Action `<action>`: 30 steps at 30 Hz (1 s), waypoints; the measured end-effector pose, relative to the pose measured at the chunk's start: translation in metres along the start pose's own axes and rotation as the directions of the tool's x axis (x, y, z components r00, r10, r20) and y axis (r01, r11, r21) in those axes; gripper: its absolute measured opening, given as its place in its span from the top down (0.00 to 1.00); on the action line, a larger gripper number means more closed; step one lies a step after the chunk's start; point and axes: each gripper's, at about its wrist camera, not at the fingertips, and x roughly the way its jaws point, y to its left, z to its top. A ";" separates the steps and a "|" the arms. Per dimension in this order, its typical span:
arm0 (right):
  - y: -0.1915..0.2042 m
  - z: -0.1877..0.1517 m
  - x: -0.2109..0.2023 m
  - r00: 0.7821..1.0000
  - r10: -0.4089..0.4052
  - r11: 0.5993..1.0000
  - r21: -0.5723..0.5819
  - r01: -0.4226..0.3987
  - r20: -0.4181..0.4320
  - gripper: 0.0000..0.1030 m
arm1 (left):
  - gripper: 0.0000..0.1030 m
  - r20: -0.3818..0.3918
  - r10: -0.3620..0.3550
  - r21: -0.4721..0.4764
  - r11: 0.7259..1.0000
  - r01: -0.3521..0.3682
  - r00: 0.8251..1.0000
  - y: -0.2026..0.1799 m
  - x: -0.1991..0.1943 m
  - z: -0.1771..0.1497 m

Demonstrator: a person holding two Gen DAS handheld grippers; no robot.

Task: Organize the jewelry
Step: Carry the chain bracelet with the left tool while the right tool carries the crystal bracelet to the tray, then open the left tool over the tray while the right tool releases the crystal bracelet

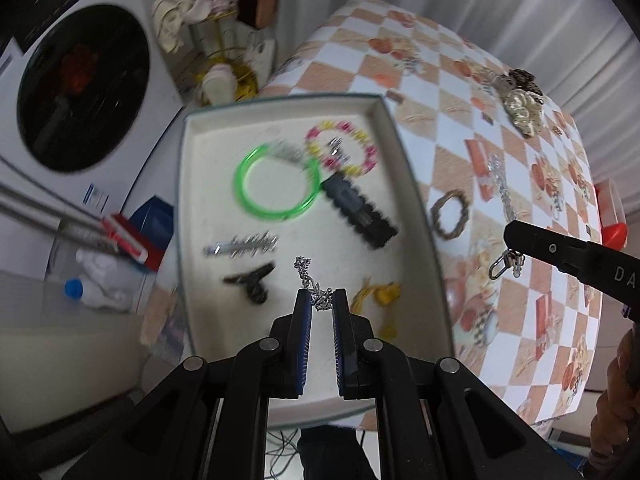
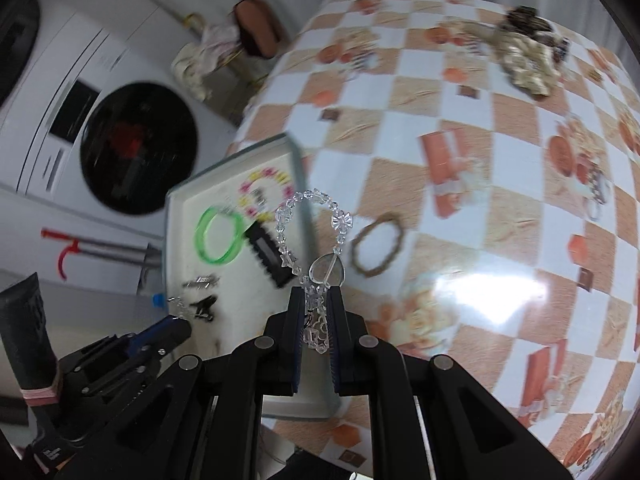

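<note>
Left gripper [image 1: 323, 300] pinches a thin silver chain [image 1: 310, 280] narrowly, low over the shallow white rectangular tray [image 1: 404, 152]. Right gripper [image 2: 316, 300] is clamped on a clear crystal bead bracelet [image 2: 308, 224], loop standing up, apparently above the tray's right edge; blur makes height unclear. Best move: bring each piece over bare tray floor, clear of the green plastic bangle [image 1: 276, 182], then release low so neither tangles.

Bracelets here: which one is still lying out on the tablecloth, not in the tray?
The brown woven bracelet; the green bangle and pink-yellow beaded one lie in the tray.
</note>
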 end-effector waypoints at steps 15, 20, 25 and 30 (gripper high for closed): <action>0.047 -0.019 0.059 0.988 -0.009 0.993 -0.117 -0.009 -0.155 0.89 | 0.85 -0.070 0.005 -0.077 0.997 -0.010 0.998 0.032 0.038 -0.029; 0.053 -0.017 0.082 0.981 -0.038 0.990 -0.143 0.010 -0.192 0.89 | 0.85 -0.091 0.021 -0.053 0.998 -0.026 0.996 0.029 0.051 -0.031; 0.054 -0.018 0.100 0.972 -0.063 0.988 -0.154 0.028 -0.227 0.89 | 0.85 -0.109 0.046 -0.047 0.998 -0.051 0.993 0.029 0.060 -0.034; 0.051 -0.019 0.112 0.964 -0.075 0.988 -0.152 0.036 -0.255 0.85 | 0.85 -0.117 0.068 -0.035 0.997 -0.072 0.991 0.030 0.062 -0.036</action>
